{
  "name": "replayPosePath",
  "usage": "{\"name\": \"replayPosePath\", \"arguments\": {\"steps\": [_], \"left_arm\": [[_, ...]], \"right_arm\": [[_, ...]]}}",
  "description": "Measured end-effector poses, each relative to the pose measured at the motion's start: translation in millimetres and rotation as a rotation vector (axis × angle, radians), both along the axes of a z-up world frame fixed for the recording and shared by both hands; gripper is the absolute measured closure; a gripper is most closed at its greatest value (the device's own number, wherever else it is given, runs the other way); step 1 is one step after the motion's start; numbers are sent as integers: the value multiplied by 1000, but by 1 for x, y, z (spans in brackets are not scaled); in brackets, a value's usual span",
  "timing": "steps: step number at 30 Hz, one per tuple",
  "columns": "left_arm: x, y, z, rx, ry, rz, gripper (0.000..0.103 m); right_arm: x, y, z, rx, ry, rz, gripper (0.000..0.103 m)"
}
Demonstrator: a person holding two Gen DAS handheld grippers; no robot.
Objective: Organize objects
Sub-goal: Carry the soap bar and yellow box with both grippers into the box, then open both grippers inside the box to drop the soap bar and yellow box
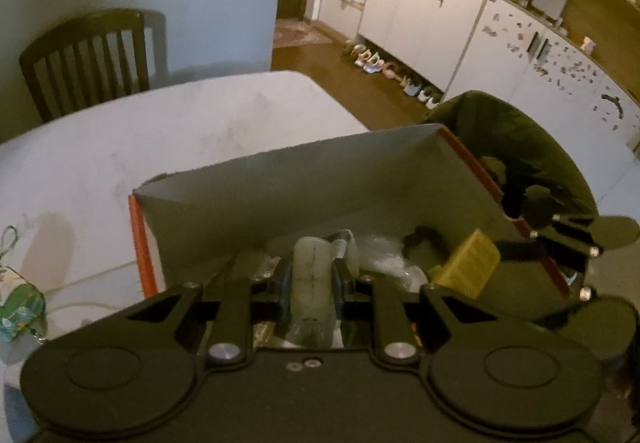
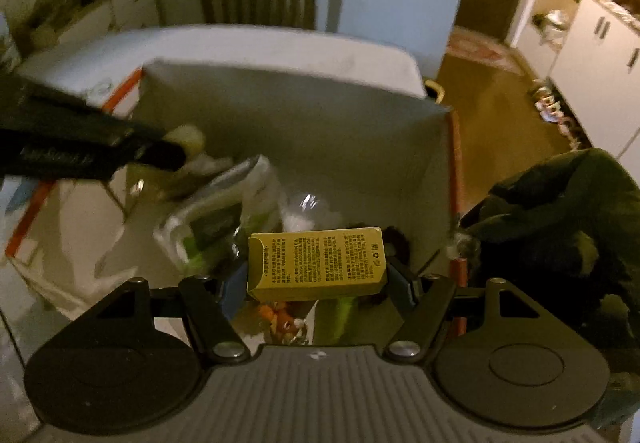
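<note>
An open cardboard box [image 1: 280, 187] with orange edges sits on a white table [image 1: 160, 123]. My left gripper [image 1: 312, 279] is shut on a pale translucent bottle [image 1: 312, 267], held over the box interior. In the right wrist view, my right gripper [image 2: 318, 279] is shut on a yellow printed carton [image 2: 320, 267], lying sideways above the box [image 2: 320, 131]. The same yellow carton [image 1: 472, 267] and the right gripper's black frame appear at the right in the left wrist view. The left gripper [image 2: 168, 151] with its pale bottle [image 2: 188, 137] reaches in from the left. Plastic packets [image 2: 216, 219] lie in the box.
A dark wooden chair [image 1: 88, 55] stands behind the table by the wall. A green patterned pouch [image 1: 20, 307] lies on the table left of the box. A dark green jacket [image 2: 560, 227] sits to the right of the box. White cabinets [image 1: 432, 15] and shoes [image 1: 392, 71] line the floor beyond.
</note>
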State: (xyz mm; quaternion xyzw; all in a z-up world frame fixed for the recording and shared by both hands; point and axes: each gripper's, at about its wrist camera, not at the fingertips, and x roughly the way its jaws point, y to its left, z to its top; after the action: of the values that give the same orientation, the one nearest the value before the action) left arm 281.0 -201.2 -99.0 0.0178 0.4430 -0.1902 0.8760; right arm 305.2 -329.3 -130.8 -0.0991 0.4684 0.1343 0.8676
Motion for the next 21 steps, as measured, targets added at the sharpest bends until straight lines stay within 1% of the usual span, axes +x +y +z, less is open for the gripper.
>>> {"name": "replayPosePath", "arguments": {"steps": [6, 10, 14, 21], "left_arm": [[14, -3, -15, 25, 34, 23, 84], [20, -3, -22, 45, 51, 21, 84], [22, -4, -27, 47, 69, 17, 84], [23, -6, -32, 60, 92, 11, 84]], "right_arm": [[6, 10, -11, -11, 52, 50, 32], [6, 15, -13, -32, 46, 68, 32], [12, 11, -16, -9, 72, 50, 31], [11, 7, -15, 23, 60, 23, 31]]}}
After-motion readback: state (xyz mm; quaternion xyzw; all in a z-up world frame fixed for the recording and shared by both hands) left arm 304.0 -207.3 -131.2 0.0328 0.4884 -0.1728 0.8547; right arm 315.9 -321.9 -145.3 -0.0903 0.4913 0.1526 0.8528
